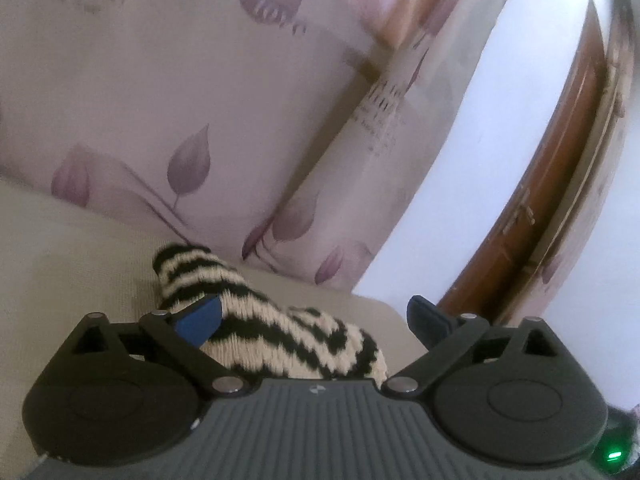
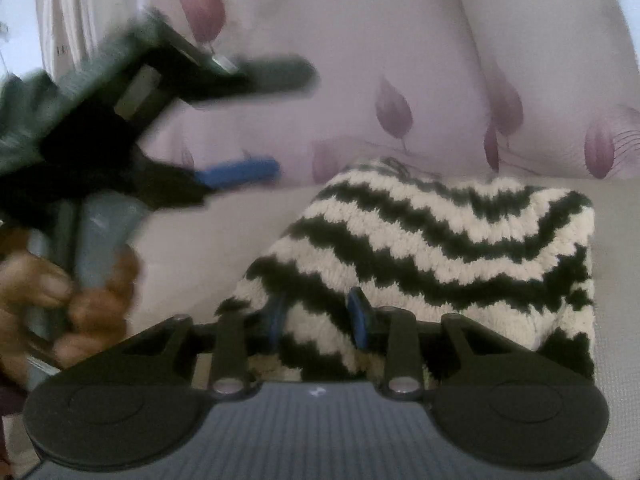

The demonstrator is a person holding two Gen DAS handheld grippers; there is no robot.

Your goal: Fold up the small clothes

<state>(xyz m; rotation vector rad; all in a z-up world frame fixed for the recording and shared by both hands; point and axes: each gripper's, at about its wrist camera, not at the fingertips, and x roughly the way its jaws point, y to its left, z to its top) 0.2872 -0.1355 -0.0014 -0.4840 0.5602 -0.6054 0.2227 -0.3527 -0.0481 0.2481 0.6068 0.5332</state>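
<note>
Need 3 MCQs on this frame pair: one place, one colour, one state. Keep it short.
1. Where does the black-and-cream zigzag knitted garment lie?
A. on the beige cushion
B. on a wooden floor
C. in a basket

2. What colour are the left gripper finger pads?
A. red
B. blue
C. yellow

3. How do the left gripper's jaws stand?
A. shut on the garment
B. wide apart
C. shut on nothing

Key: 1 A, the knit rests on the cushion below the floral fabric. 2 B, the pads show blue. 3 B, the right wrist view shows its fingers spread, lifted clear of the knit.
</note>
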